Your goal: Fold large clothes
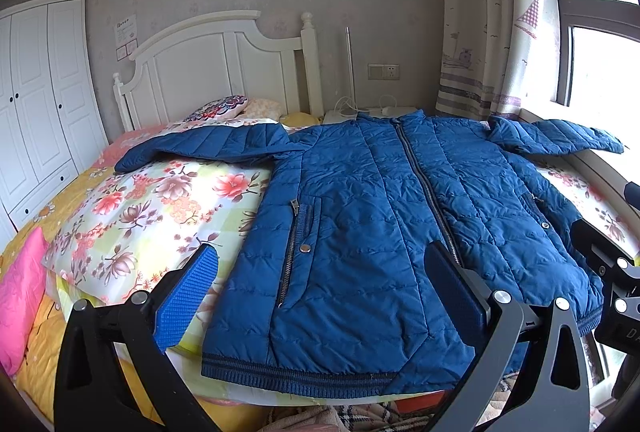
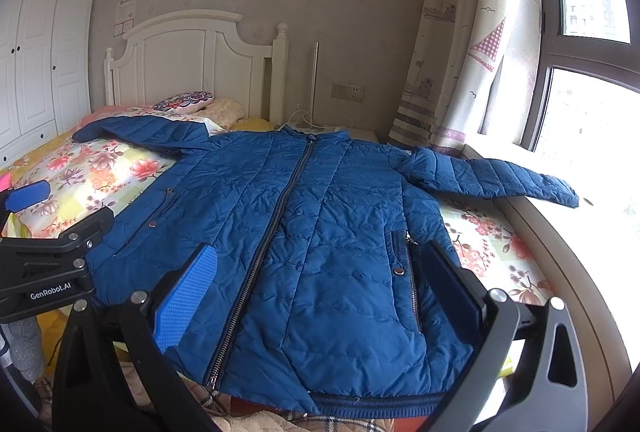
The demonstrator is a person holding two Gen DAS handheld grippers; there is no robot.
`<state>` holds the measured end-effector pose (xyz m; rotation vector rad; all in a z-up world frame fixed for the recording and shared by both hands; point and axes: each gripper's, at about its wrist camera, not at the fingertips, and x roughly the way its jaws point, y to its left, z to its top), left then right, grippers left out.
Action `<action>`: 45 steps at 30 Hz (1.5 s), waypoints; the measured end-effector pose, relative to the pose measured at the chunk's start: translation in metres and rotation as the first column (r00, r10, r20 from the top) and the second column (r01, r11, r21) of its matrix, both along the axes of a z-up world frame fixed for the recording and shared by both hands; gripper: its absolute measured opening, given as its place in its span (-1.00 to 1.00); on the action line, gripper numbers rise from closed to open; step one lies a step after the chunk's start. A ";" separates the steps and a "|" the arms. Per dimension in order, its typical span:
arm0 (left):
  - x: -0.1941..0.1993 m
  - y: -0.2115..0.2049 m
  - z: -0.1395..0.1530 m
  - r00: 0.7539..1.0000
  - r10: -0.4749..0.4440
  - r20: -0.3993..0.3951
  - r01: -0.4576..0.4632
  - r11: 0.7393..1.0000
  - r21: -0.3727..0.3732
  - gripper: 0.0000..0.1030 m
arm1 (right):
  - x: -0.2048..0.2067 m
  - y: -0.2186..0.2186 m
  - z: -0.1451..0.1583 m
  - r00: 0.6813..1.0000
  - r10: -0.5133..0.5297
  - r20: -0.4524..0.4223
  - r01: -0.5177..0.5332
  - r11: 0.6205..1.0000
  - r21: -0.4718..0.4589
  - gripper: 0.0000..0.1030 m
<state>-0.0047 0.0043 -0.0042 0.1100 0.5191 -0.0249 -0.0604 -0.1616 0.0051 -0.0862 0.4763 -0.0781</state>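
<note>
Item: blue jacket [image 1: 380,232], zipped, spread flat on the bed [image 1: 160,200], filling centre frame.
Left gripper [image 1: 320,288]: wide open, empty.
Right gripper [image 2: 320,288]: wide open, empty.
Risk: slick quilted shell slipping from a pinch; right-frame sleeve [image 2: 500,180] sliding off the edge.

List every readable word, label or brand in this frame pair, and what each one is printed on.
"GenRobot.AI": white lettering on the black body of the left gripper, seen in the right wrist view.
"D", cut off at the edge: on the black right gripper body.
White paper notice on the wall: print too small to read.
</note>
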 end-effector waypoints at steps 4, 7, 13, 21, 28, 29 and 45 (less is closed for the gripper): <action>0.000 0.000 0.000 1.000 0.000 -0.001 0.000 1.000 0.000 0.91 | 0.001 -0.002 -0.001 1.000 0.000 -0.004 0.000 1.000 0.005 0.95; 0.000 0.000 0.000 1.000 0.000 0.000 0.000 1.000 0.000 0.91 | 0.001 -0.001 -0.002 1.000 0.000 -0.005 0.000 1.000 0.006 0.95; 0.000 0.000 0.000 1.000 0.000 0.000 0.000 1.000 0.000 0.91 | 0.002 -0.001 -0.002 1.000 0.000 -0.007 0.000 1.000 0.007 0.95; -0.001 0.000 0.000 1.000 -0.001 0.001 0.001 1.000 0.002 0.91 | 0.002 -0.001 -0.003 1.000 0.001 -0.007 -0.001 1.000 0.007 0.95; -0.001 0.000 0.000 1.000 0.000 0.001 0.000 1.000 0.001 0.91 | 0.001 0.000 -0.003 1.000 0.001 -0.006 -0.001 1.000 0.008 0.95; -0.001 0.000 0.000 1.000 0.001 0.001 -0.001 1.000 0.003 0.91 | 0.001 0.000 -0.004 1.000 0.001 -0.005 -0.001 1.000 0.008 0.95; -0.003 0.002 0.004 1.000 -0.006 0.013 0.005 1.000 0.012 0.91 | 0.001 0.000 -0.004 1.000 0.002 -0.007 -0.002 1.000 0.014 0.95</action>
